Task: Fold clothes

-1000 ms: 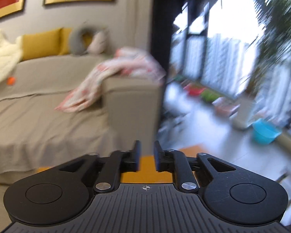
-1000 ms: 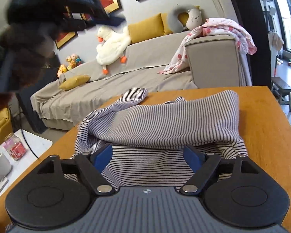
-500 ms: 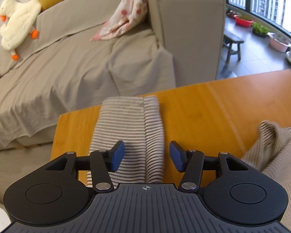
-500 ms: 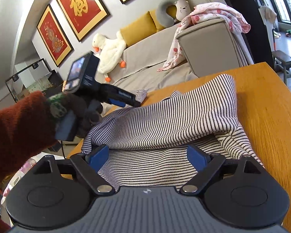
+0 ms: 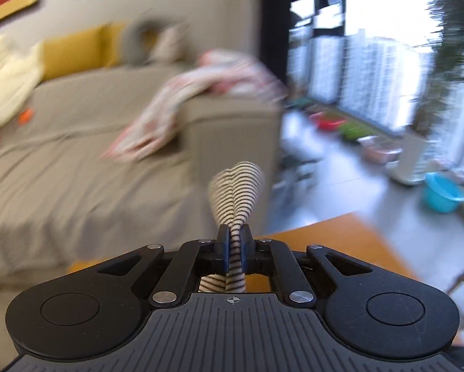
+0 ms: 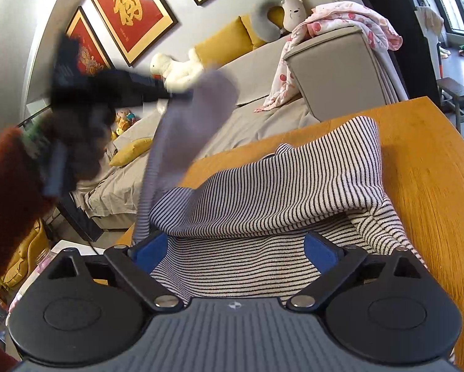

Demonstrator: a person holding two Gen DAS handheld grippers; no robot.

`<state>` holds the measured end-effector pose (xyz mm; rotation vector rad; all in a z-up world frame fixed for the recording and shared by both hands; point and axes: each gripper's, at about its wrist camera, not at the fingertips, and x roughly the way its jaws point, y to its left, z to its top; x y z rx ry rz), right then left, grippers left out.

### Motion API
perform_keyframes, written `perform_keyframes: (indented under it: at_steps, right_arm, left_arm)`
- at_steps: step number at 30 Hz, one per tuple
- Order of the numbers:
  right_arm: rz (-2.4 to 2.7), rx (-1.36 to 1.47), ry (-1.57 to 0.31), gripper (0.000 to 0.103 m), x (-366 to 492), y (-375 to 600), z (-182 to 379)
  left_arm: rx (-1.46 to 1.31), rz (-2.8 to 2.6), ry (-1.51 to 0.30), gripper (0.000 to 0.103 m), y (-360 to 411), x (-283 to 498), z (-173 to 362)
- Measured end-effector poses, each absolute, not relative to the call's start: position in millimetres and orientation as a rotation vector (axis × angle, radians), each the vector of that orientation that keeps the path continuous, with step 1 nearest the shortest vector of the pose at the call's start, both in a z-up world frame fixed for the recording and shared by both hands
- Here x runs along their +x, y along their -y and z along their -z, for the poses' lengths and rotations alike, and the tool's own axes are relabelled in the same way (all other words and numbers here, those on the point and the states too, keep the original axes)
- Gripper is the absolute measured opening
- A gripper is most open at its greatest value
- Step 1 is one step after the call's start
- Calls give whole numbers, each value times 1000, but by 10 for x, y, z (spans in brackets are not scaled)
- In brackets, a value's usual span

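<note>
A black-and-white striped sweater (image 6: 293,192) lies partly folded on the wooden table (image 6: 433,167). My left gripper (image 5: 235,245) is shut on the sweater's sleeve (image 5: 236,192), whose end pokes up past the jaws. In the right wrist view the left gripper (image 6: 182,94) holds that sleeve (image 6: 182,142) lifted high above the table's left side, blurred by motion. My right gripper (image 6: 235,248) is open, low over the near part of the sweater, with its blue pads on either side of the fabric.
A grey sofa (image 6: 331,68) stands behind the table with a pink patterned blanket (image 6: 340,21) over its arm, yellow cushions and a white plush goose (image 6: 176,68). A small wooden stool (image 6: 458,96) is at the right. A blue basin (image 5: 442,192) sits on the floor by the window.
My left gripper dropped over the sleeve, closed on it and lifted it up off the table. My right gripper stayed open over the sweater.
</note>
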<state>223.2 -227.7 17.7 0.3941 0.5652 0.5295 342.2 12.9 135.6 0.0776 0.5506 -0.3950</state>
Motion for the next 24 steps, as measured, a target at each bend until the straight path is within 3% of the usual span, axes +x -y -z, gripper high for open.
perform_keyframes:
  at_steps: [7, 10, 12, 17, 20, 24]
  right_arm:
    - [-540, 402, -567, 103, 2209, 2288, -188]
    - [-547, 415, -589, 103, 2240, 2301, -179]
    - [-552, 430, -617, 103, 2282, 2313, -157]
    - [-554, 492, -643, 103, 2362, 2375, -111]
    - [-547, 531, -633, 103, 2364, 2401, -84]
    - [-525, 503, -655, 103, 2385, 2330, -110]
  left_arm:
    - [57, 499, -606, 12, 84, 3136, -1066]
    - [48, 543, -629, 26, 176, 3013, -942]
    - [42, 573, -645, 54, 237, 2931, -859]
    - [32, 597, -671, 84, 218, 2690, -675]
    - [36, 533, -667, 95, -67, 2487, -602]
    - [54, 448, -683, 95, -390, 2286, -445]
